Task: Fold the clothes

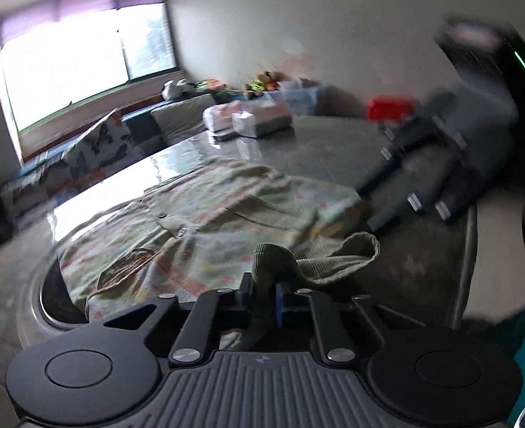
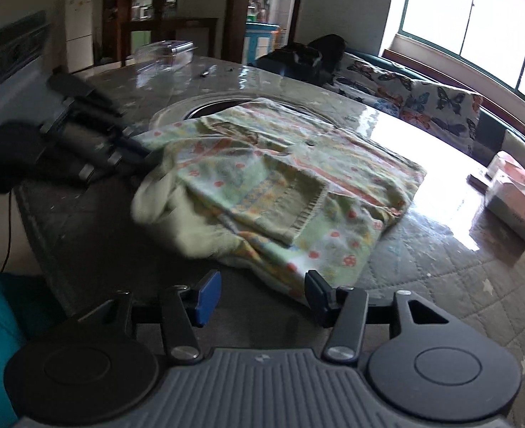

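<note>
A pale green patterned cardigan (image 1: 226, 207) with buttons and a pocket lies partly folded on the table (image 1: 333, 135). My left gripper (image 1: 264, 299) is shut on its plain green ribbed cuff (image 1: 333, 256), which bunches up between the blue pads. The right wrist view shows the same cardigan (image 2: 280, 174) with the left gripper (image 2: 141, 153) at its left edge, blurred. My right gripper (image 2: 262, 296) stands open just in front of the cardigan's near hem, and its pads press on nothing. The right gripper (image 1: 380, 192) also appears blurred at the cardigan's far right corner.
A round recess (image 2: 205, 107) in the table lies partly under the cardigan. Tissue packs (image 1: 248, 121) and a box (image 2: 511, 203) stand on the far side, with a clear plastic container (image 2: 166, 53) at another edge. A butterfly-print cushion (image 2: 440, 107) lies on the bench by the window.
</note>
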A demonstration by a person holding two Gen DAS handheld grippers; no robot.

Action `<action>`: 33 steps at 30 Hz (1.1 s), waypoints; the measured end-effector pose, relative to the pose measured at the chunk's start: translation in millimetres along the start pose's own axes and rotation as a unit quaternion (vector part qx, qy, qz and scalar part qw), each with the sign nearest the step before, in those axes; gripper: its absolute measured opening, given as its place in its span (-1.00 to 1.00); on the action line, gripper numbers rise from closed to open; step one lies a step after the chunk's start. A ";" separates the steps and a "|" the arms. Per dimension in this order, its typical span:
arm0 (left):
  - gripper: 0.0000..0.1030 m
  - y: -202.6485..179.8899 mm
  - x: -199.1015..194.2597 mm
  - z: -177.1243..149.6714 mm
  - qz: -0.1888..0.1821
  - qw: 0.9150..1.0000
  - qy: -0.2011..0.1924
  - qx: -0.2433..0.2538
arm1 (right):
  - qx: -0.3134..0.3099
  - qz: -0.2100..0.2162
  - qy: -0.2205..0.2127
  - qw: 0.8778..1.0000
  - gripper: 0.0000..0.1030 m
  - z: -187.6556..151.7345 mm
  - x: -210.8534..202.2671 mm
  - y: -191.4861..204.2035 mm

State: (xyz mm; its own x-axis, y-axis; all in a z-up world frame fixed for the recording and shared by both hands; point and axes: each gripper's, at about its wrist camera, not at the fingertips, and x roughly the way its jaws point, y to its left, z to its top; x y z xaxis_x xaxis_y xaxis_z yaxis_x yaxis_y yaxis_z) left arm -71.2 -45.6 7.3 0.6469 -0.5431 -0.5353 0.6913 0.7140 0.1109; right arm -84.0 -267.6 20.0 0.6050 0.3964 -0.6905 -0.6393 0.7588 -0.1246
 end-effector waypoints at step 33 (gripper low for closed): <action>-0.69 22.1 -8.1 -23.5 0.071 0.996 0.030 0.041 | 0.129 0.059 -0.081 0.987 -0.93 50.1 28.7 -24.2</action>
State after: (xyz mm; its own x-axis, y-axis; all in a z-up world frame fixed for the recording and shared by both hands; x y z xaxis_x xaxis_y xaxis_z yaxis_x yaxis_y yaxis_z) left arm -68.8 -15.0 -5.7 0.7209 -0.4098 -0.5590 0.6197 0.7422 0.2551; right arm -27.3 -248.7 38.9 0.6153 0.5508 -0.5640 -0.5796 0.8010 0.1499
